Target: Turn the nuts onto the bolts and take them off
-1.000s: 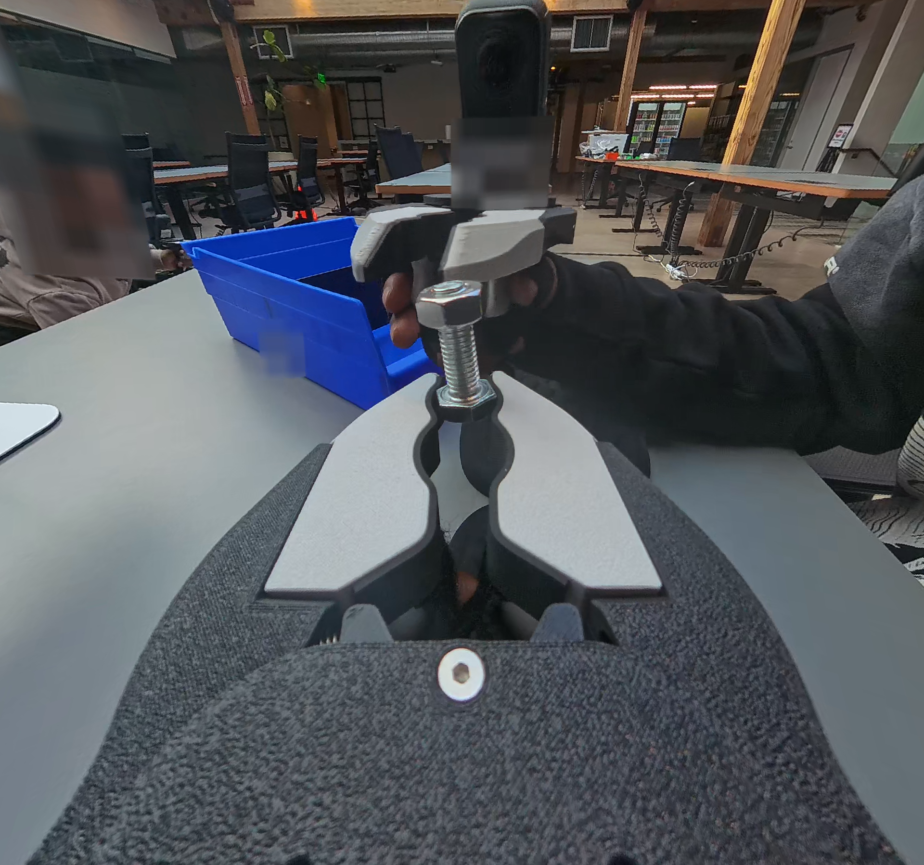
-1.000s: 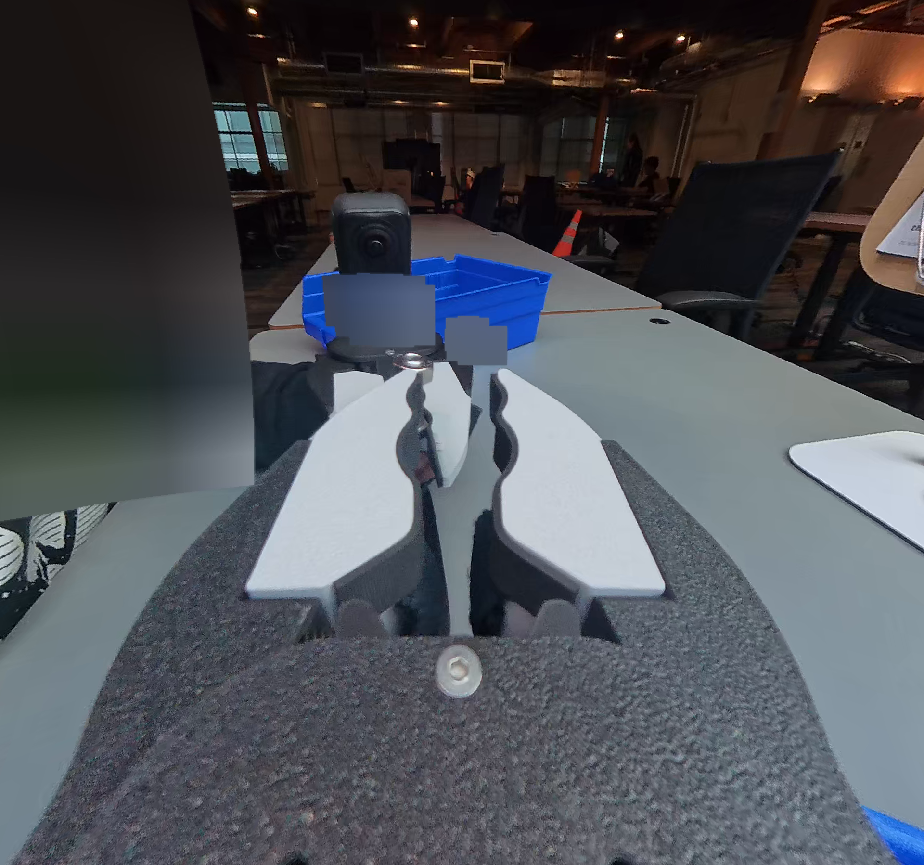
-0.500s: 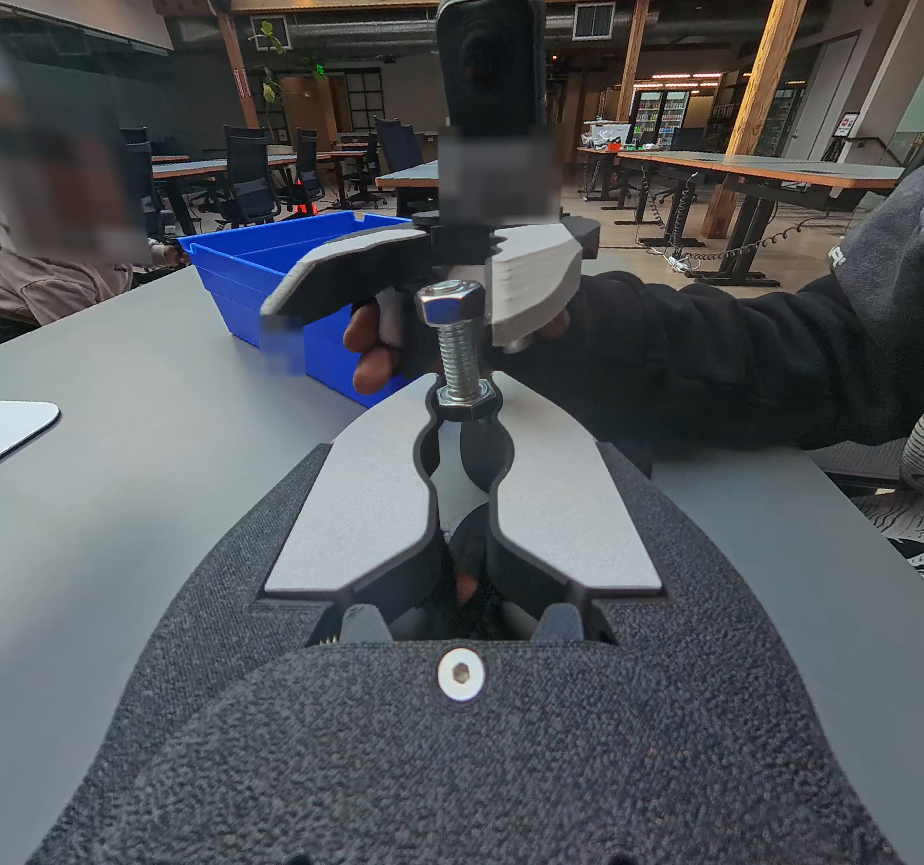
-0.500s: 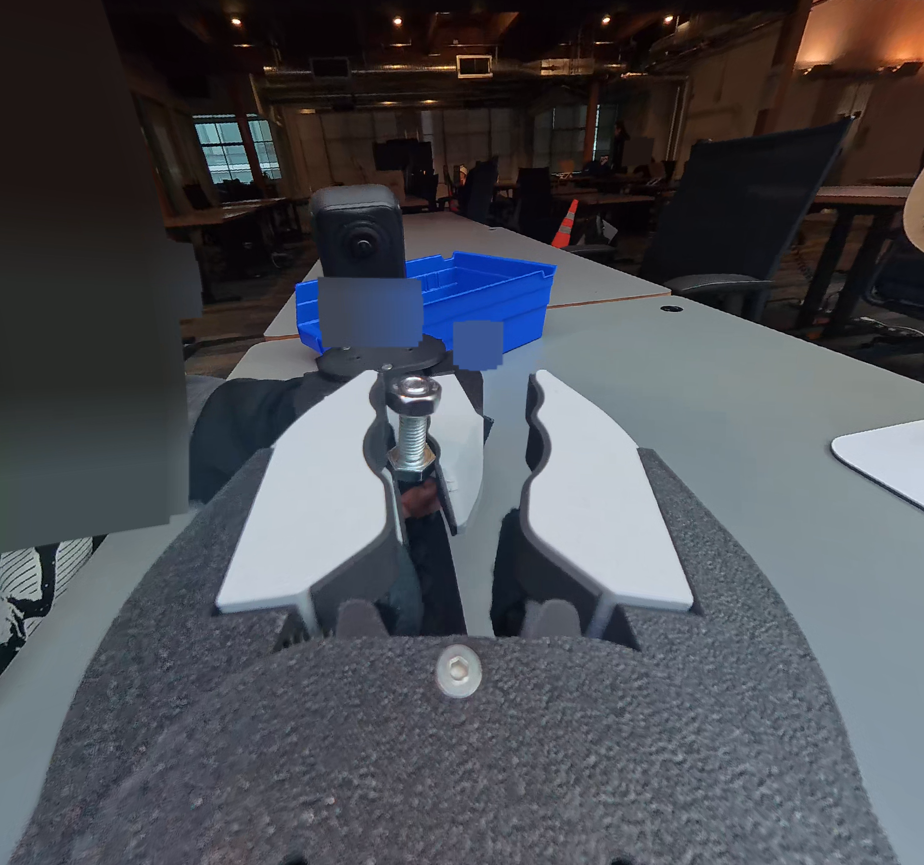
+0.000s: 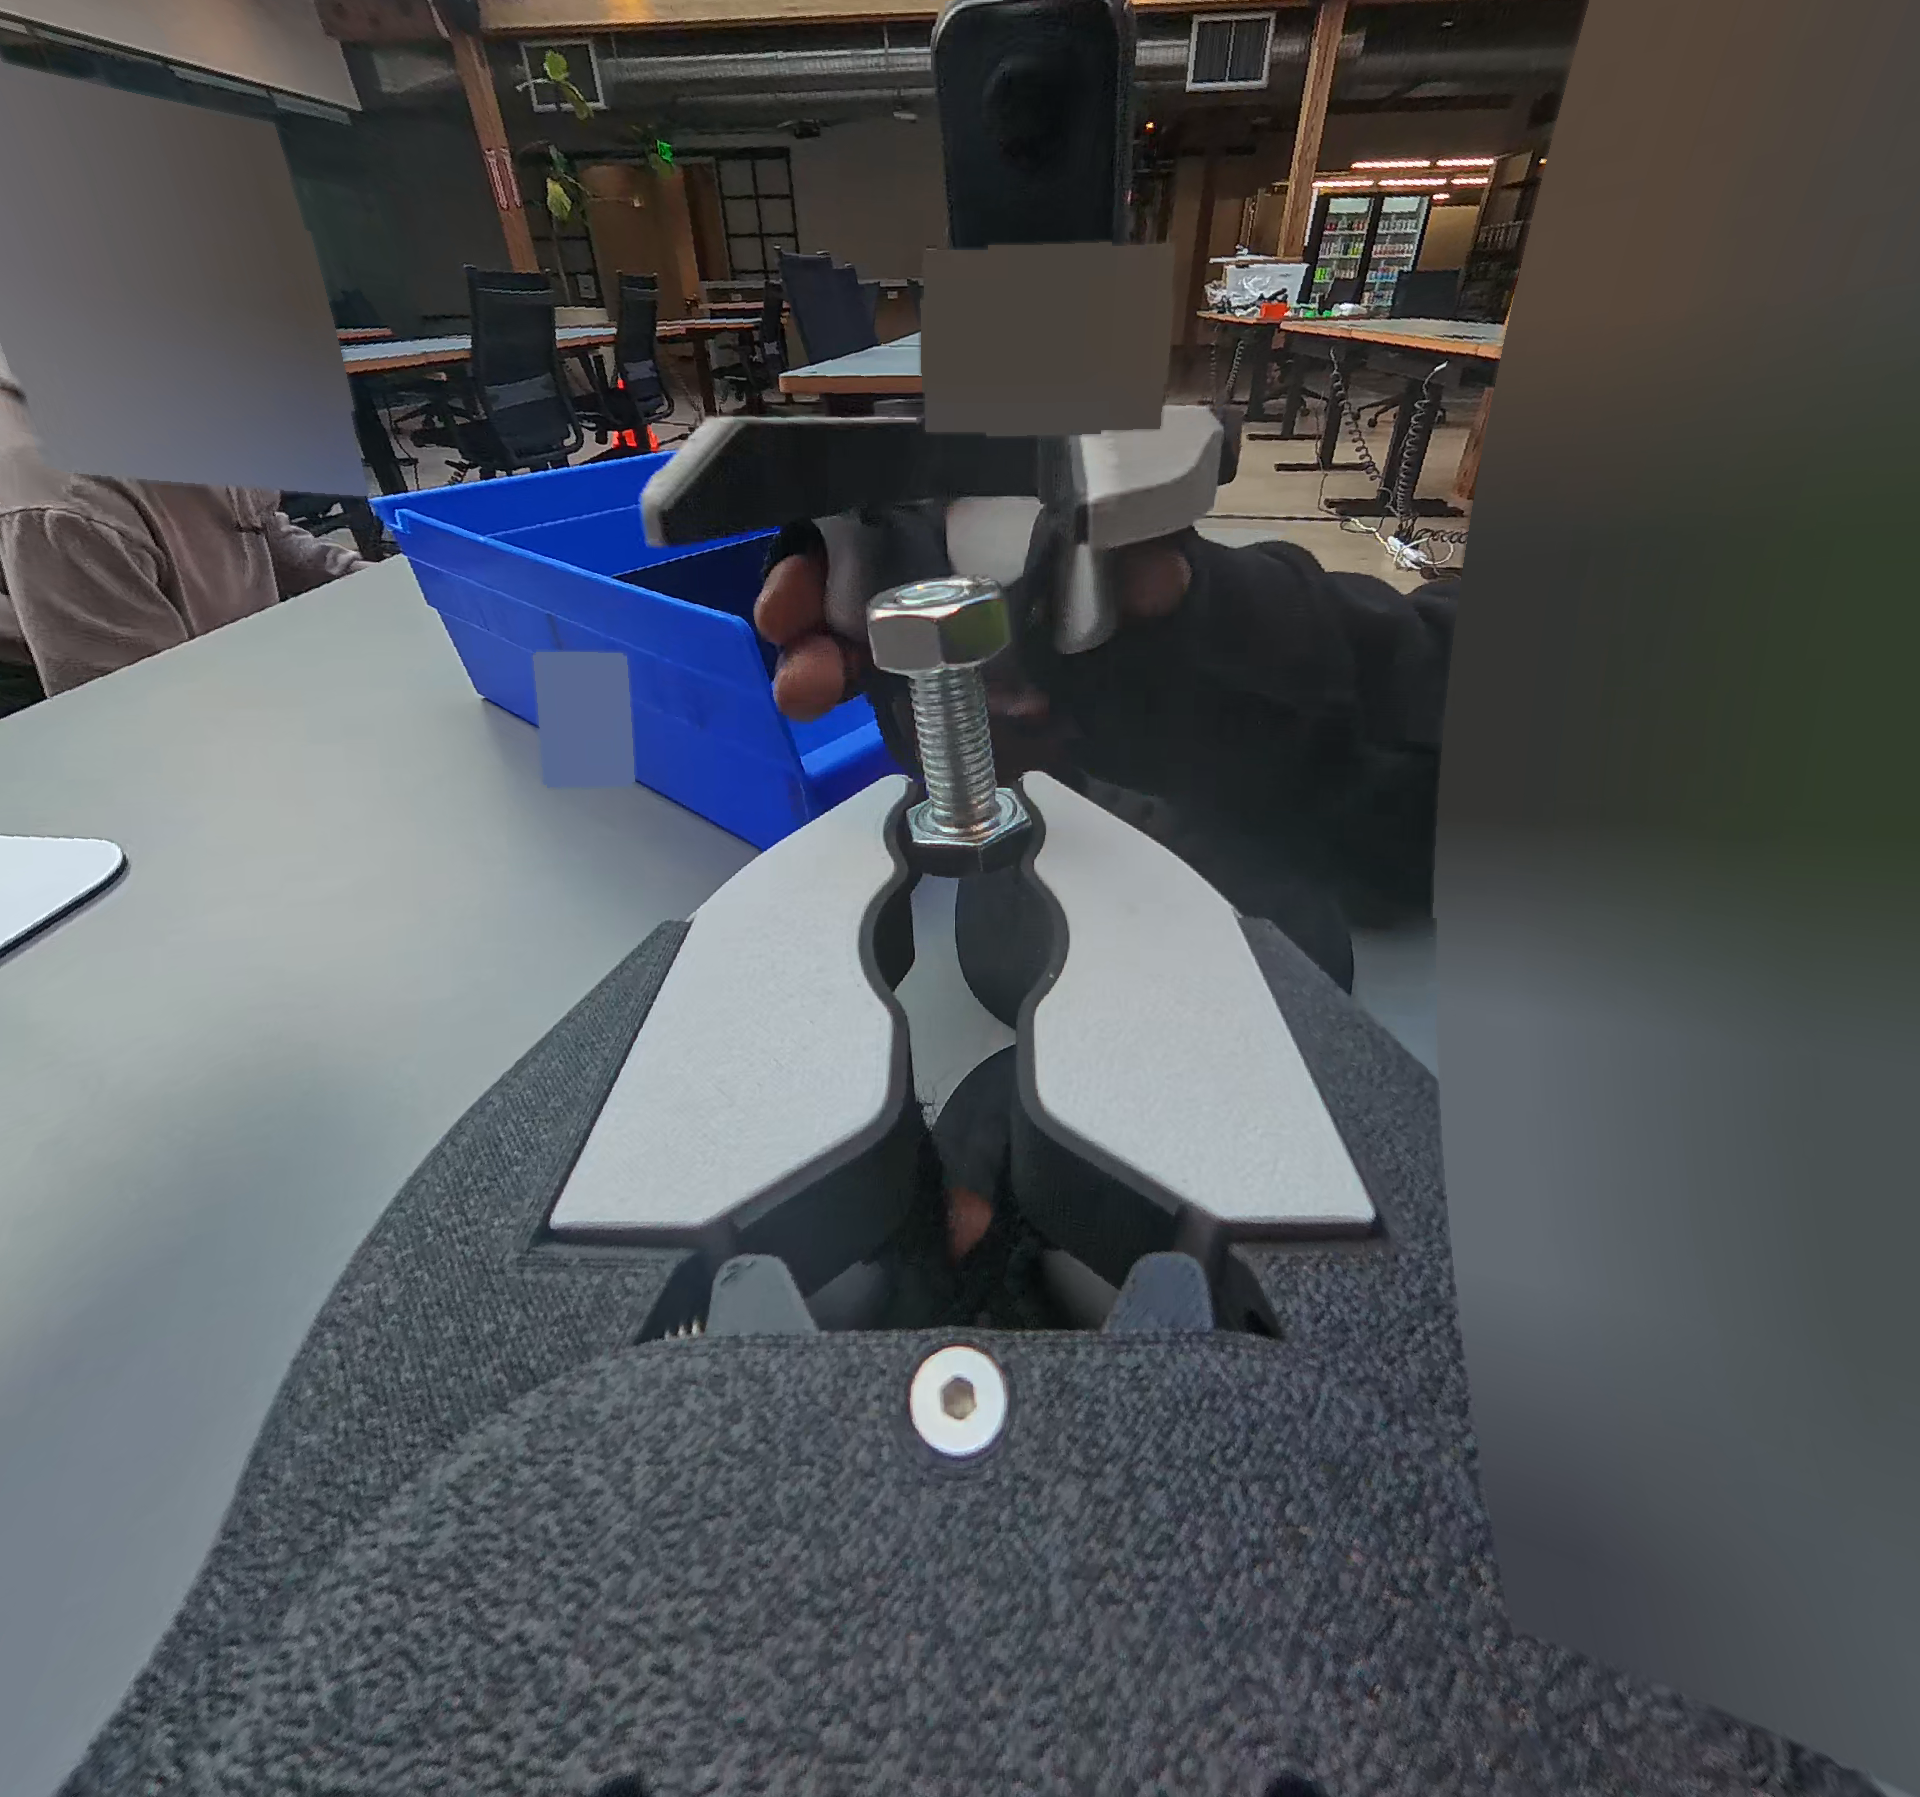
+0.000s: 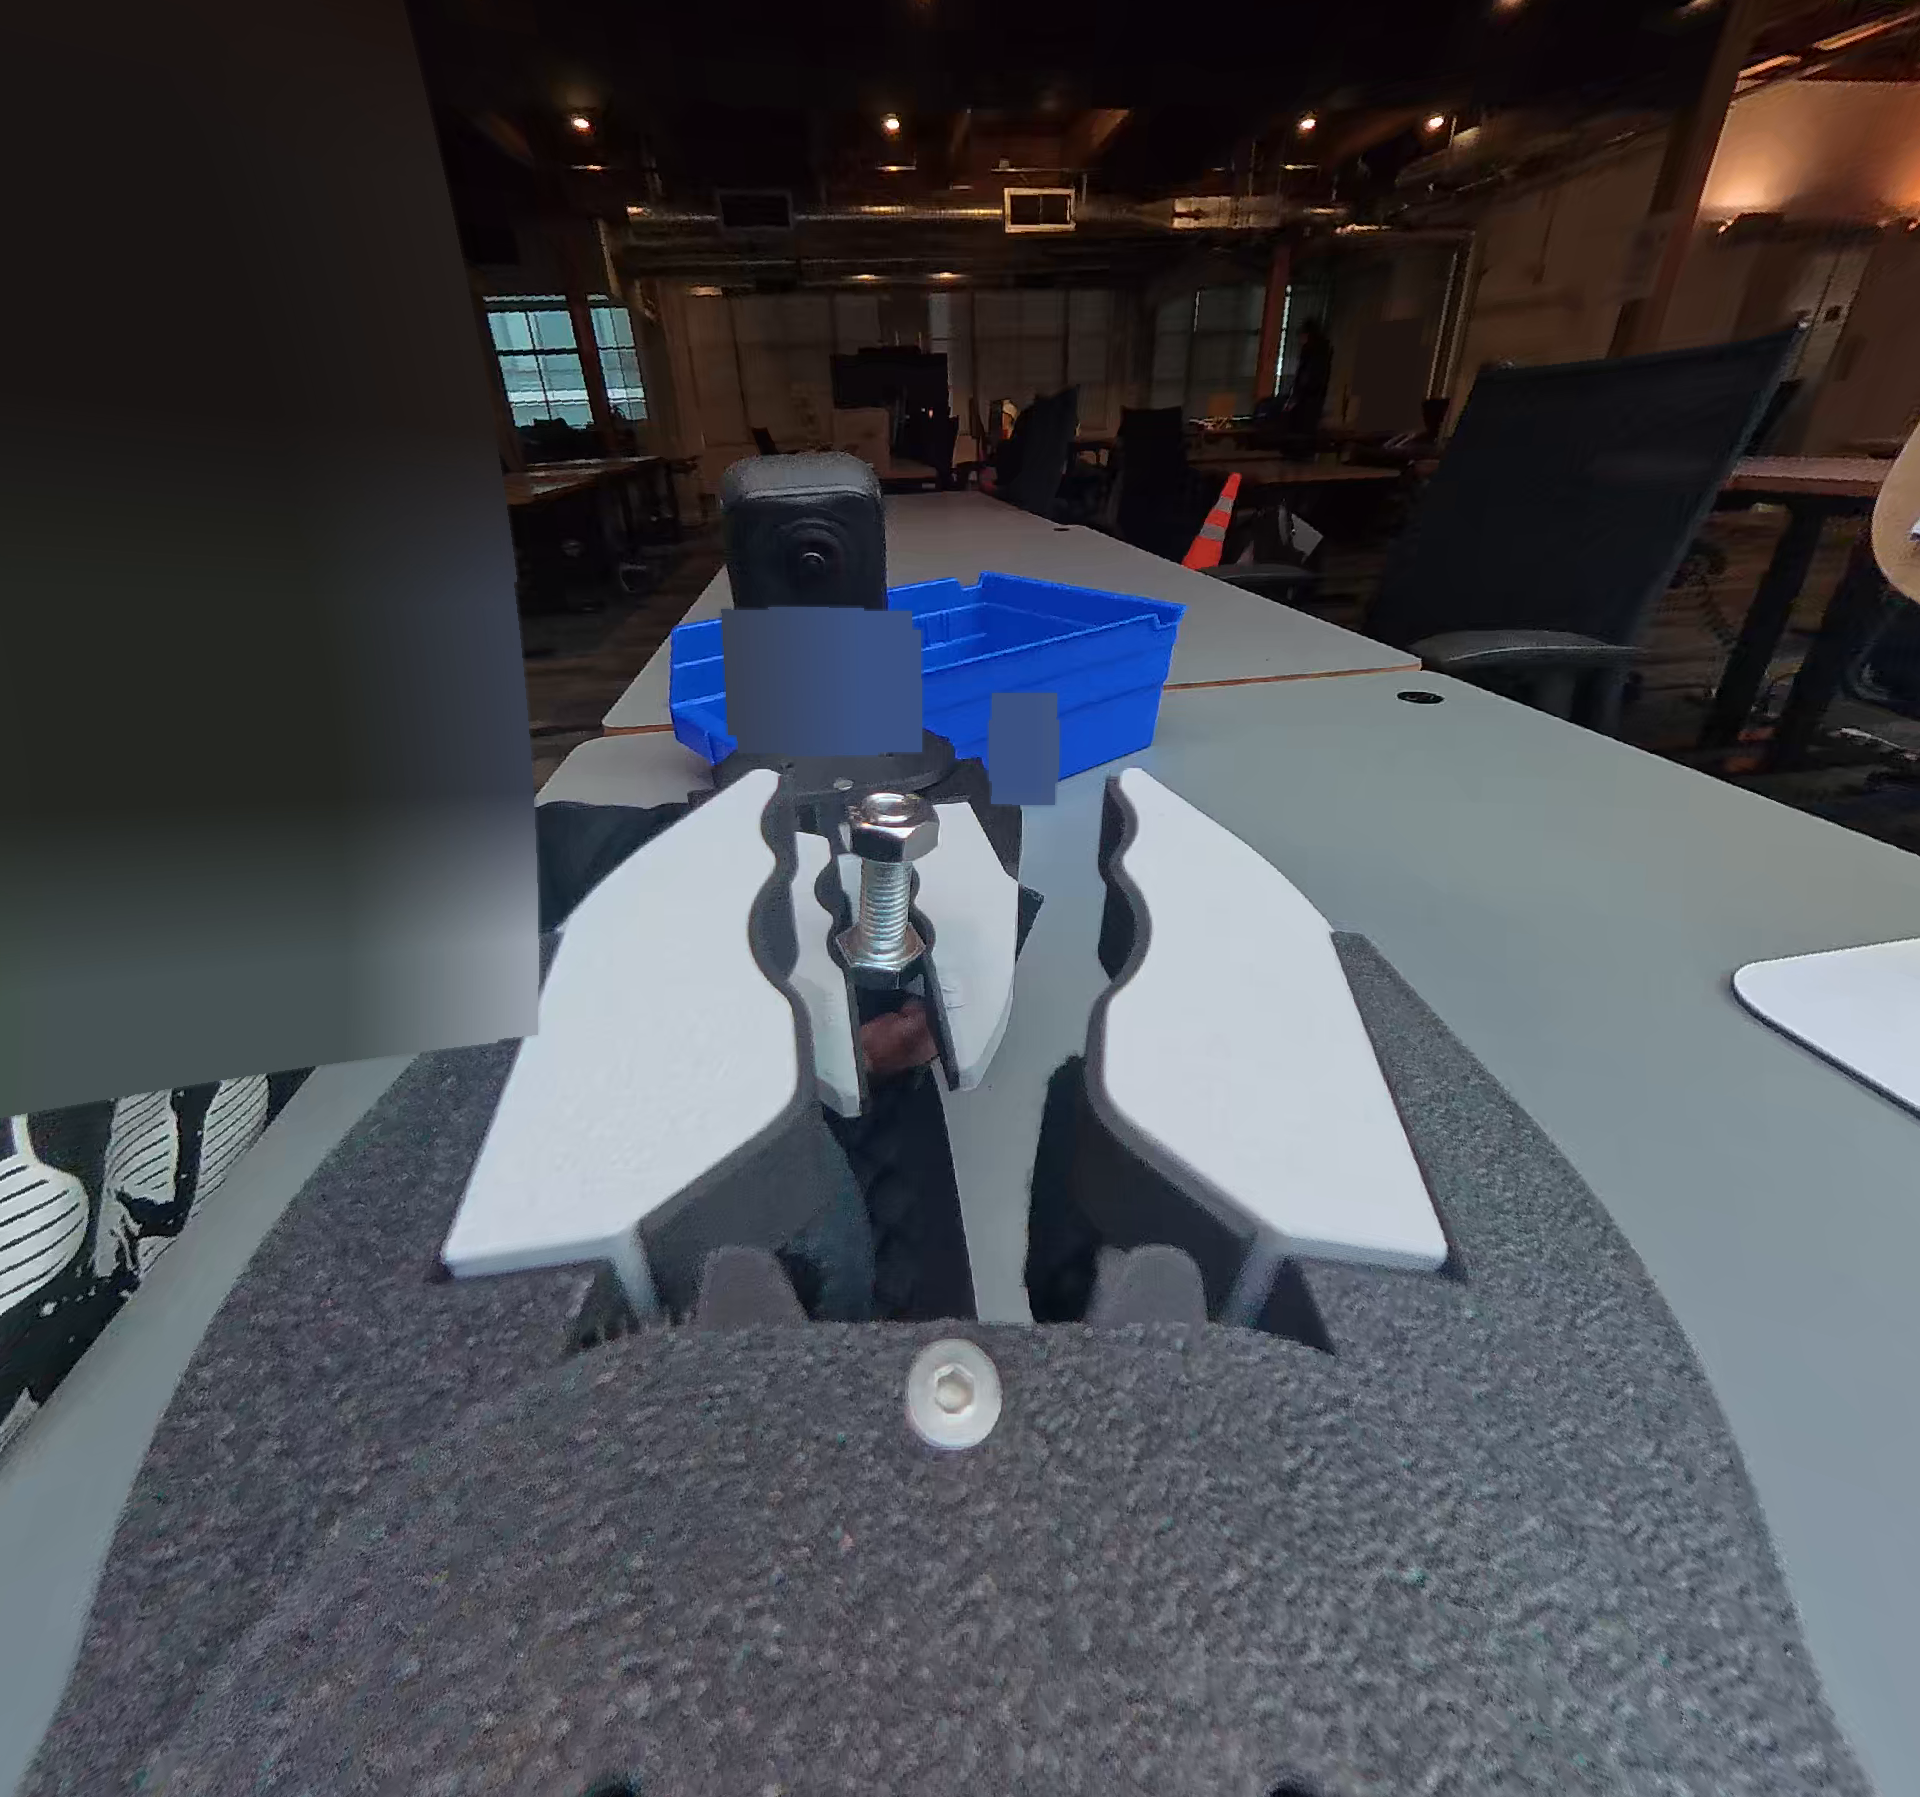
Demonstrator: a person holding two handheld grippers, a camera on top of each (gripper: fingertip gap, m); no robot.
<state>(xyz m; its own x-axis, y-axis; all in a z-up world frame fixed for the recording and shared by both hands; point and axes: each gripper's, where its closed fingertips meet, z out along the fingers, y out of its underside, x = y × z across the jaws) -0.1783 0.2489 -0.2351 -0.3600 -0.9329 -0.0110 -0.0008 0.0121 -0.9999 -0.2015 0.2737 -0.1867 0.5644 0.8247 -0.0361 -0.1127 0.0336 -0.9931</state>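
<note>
Risks first. Slipping of the hex part out of the left claw (image 5: 961, 838) if turning force arrives off-axis; cause: a grip only at the very tips. Cross-threading or a dropped nut if the right claw (image 6: 945, 843) bites down tilted; cause: bolt left of centre in its gap, hard against the left-hand finger.

Landmark: the hex bolt (image 5: 951, 708).

Left of bolt, far side: blue bin (image 5: 623, 625) on the grey worktop (image 5: 260, 968), with a white pad (image 5: 47, 880) at the worktop's left edge.

At bolt: upright, threaded shank bare between two hex pieces. Lower hex nut (image 5: 966, 828) pinched in the left claw, which is closed on it. Upper hex piece (image 5: 938, 630) free, untouched; head or second nut, cannot tell.

Behind and above bolt in the left wrist view: right claw spread wide, gripping nothing. In the right wrist view, bolt standing between its fingers (image 6: 675, 968), nearer the left-hand one; contact not clear.

Judged stage: regrasp between turns, nut low on the thread.
</note>
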